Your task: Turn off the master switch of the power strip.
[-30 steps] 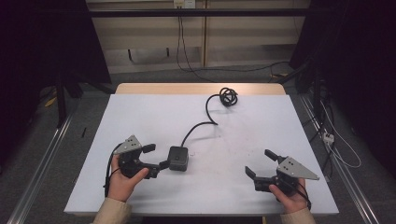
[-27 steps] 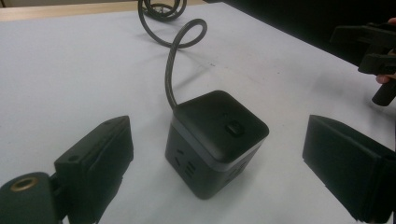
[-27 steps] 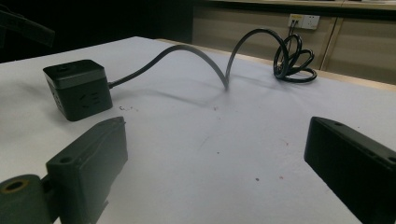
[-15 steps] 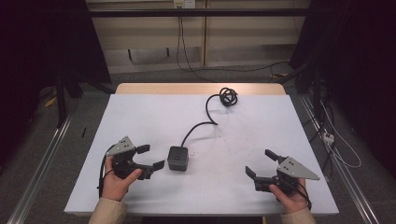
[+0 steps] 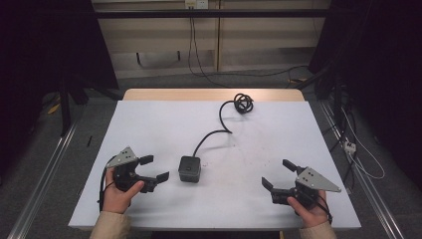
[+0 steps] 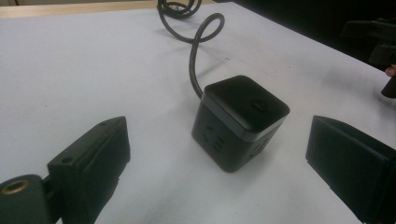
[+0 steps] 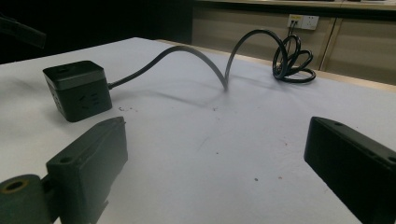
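The cube sits free near the surface's centre, cord trailing toward 1 o'clock. Left gripper, fingers wide, faces it from 9 o'clock, likely lined up to grasp; right gripper waits wide at 4 o'clock.

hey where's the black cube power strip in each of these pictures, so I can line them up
High view: the black cube power strip sits low on the white table, just left of centre, right of the left gripper.
Left gripper view: centre, ahead of the open jaws.
Right gripper view: far left, upper half.
Shared landmark: its black cord, which loops away to a coil at the far edge.
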Motion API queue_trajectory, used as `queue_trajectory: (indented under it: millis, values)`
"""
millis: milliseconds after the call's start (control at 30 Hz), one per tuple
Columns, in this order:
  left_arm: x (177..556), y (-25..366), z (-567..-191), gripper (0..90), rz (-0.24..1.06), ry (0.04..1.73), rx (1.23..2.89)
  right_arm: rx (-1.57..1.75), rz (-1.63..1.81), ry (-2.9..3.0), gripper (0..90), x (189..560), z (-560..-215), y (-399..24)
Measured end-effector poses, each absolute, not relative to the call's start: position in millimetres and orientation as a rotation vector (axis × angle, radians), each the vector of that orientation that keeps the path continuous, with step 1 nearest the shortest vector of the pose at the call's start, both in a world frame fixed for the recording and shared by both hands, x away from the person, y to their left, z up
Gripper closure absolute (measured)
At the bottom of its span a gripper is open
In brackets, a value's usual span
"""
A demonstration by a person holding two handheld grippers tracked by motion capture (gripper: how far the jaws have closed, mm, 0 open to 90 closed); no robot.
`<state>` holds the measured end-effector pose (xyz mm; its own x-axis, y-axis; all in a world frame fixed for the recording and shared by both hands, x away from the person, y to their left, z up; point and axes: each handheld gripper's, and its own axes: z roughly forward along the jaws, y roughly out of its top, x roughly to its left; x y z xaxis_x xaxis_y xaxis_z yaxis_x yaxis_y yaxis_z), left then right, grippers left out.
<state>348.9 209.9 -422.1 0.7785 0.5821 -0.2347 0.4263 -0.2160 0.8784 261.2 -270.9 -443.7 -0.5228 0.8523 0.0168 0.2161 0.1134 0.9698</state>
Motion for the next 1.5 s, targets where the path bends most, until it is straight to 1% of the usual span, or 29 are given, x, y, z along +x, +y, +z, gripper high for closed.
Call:
queue_trajectory:
  millis: [533, 1500]
  values:
    - [350.3, 222.7, -425.2, 5.8, 0.203, 0.785, 1.846, 1.043, 1.435, 1.821, 5.7, 261.1, -443.7, -271.7]
    - [349.8, 239.5, -432.7, 5.8, 0.211, 0.808, 1.846, 1.043, 1.435, 1.817, 5.7, 261.2, -443.6, -272.3]
